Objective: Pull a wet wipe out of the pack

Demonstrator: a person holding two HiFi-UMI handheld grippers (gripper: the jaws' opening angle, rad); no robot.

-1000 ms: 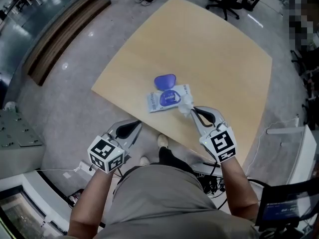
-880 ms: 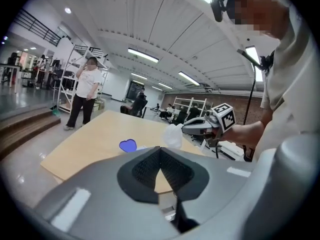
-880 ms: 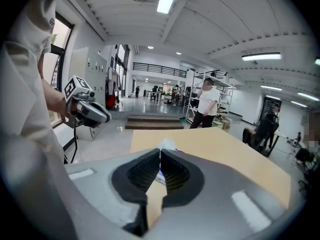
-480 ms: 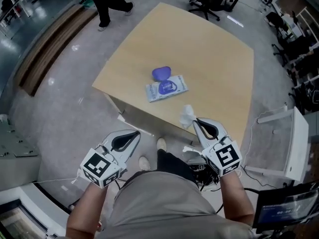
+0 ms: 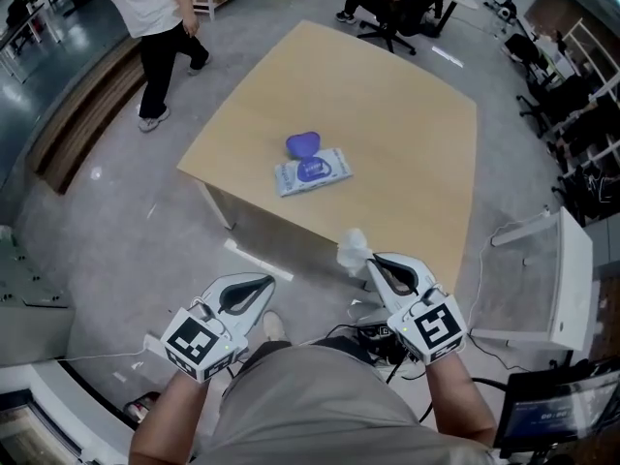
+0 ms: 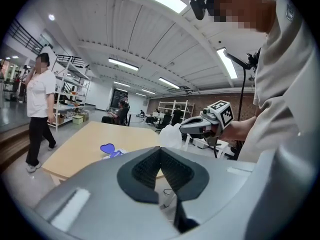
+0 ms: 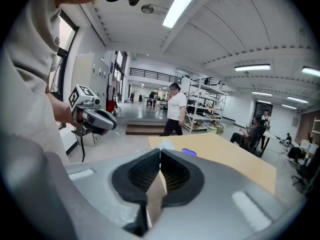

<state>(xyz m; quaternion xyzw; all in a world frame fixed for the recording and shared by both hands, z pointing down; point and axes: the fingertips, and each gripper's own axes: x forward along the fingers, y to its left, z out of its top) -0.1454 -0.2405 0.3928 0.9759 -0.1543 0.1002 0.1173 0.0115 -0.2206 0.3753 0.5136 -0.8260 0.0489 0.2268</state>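
Your right tongs (image 5: 371, 262) have drawn back off the tabletop (image 5: 407, 134), pinching the wipe (image 5: 352, 250). Your left tongs (image 5: 270, 280) are pressed together, empty. You can't make out what's inside the pack (image 5: 312, 170).

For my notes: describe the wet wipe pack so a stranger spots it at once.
On the light wooden table lies a flat white and blue plastic pack. Its blue lid is flipped open, unlike the crumpled white wipe in the right hand-held gripper.

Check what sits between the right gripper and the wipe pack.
Head view: only the wet wipe pinched in the right gripper's jaws, then bare tabletop up to the pack. Nothing else lies in that stretch.
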